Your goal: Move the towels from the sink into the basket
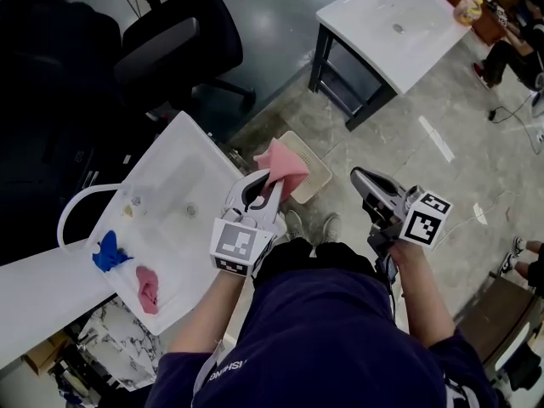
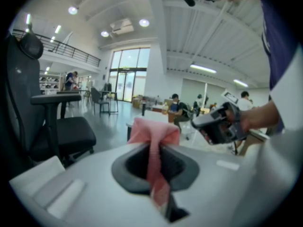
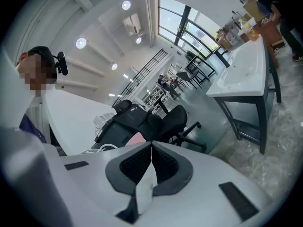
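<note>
A pink towel point(image 1: 286, 165) hangs bunched from my left gripper point(image 1: 264, 183), whose jaws are shut on it, right over the near edge of the cream basket point(image 1: 318, 177) on the floor. In the left gripper view the towel point(image 2: 152, 132) runs down between the pads of that gripper point(image 2: 154, 151). My right gripper point(image 1: 358, 176) floats to the right of the basket, shut and holding nothing; its pads point(image 3: 151, 150) meet in the right gripper view. A blue towel point(image 1: 109, 252) and another pink towel point(image 1: 147, 286) lie in the white sink point(image 1: 183, 155) at the left.
A black office chair point(image 1: 174, 41) stands behind the sink. A second white sink on a dark frame point(image 1: 391, 24) is at the back right. A white curved tube point(image 1: 72, 206) loops at the sink's left side. The person's shoes point(image 1: 310, 225) stand beside the basket.
</note>
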`<state>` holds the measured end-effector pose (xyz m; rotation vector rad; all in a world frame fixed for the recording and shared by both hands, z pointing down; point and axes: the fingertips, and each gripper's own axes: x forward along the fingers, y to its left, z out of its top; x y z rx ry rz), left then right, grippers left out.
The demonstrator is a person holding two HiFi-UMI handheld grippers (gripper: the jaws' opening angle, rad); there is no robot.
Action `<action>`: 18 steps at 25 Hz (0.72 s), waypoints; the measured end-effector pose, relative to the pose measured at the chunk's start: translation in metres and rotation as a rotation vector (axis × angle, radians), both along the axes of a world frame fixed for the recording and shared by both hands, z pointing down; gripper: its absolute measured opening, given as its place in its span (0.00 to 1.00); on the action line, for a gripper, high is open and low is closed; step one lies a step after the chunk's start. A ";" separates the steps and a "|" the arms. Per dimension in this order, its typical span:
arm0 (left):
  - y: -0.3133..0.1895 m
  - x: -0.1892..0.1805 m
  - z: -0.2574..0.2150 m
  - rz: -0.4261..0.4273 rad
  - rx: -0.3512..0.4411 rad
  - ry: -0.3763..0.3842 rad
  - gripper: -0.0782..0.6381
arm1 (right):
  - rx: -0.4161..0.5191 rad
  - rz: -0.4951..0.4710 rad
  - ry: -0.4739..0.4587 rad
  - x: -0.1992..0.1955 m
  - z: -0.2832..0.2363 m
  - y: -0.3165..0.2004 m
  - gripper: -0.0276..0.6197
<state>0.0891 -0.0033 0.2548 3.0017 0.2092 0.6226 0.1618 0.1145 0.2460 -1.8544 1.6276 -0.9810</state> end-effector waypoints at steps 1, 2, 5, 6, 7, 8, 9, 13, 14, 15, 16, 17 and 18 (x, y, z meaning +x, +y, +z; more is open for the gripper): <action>-0.004 0.000 0.001 -0.008 -0.004 -0.002 0.13 | -0.002 -0.010 0.000 0.001 0.000 -0.005 0.06; -0.007 0.000 0.003 -0.018 -0.006 -0.005 0.13 | -0.005 -0.021 0.001 0.003 0.000 -0.010 0.06; -0.018 0.002 0.007 -0.050 -0.014 -0.010 0.13 | -0.017 -0.064 0.009 0.011 0.001 -0.027 0.06; -0.022 0.003 0.009 -0.066 -0.017 -0.011 0.13 | -0.022 -0.084 0.013 0.014 0.002 -0.033 0.06; -0.025 0.004 0.011 -0.084 -0.018 -0.014 0.13 | -0.027 -0.107 0.016 0.017 0.003 -0.039 0.06; -0.028 0.005 0.014 -0.105 -0.019 -0.019 0.13 | -0.030 -0.132 0.019 0.021 0.004 -0.044 0.05; -0.030 0.006 0.016 -0.125 -0.021 -0.025 0.13 | -0.031 -0.156 0.022 0.025 0.005 -0.049 0.06; -0.032 0.013 0.028 -0.219 -0.018 -0.052 0.13 | -0.028 -0.249 0.025 0.046 0.014 -0.060 0.06; -0.032 0.015 0.031 -0.253 -0.014 -0.060 0.13 | -0.028 -0.278 0.017 0.051 0.019 -0.061 0.06; -0.032 0.017 0.035 -0.293 -0.011 -0.068 0.13 | -0.030 -0.311 0.009 0.056 0.023 -0.063 0.06; -0.032 0.019 0.038 -0.337 -0.009 -0.075 0.13 | -0.032 -0.344 0.002 0.062 0.027 -0.063 0.06; -0.031 0.022 0.040 -0.381 -0.010 -0.081 0.13 | -0.033 -0.378 -0.004 0.069 0.029 -0.063 0.06; -0.028 0.025 0.042 -0.421 -0.010 -0.087 0.13 | -0.032 -0.410 -0.009 0.076 0.030 -0.061 0.06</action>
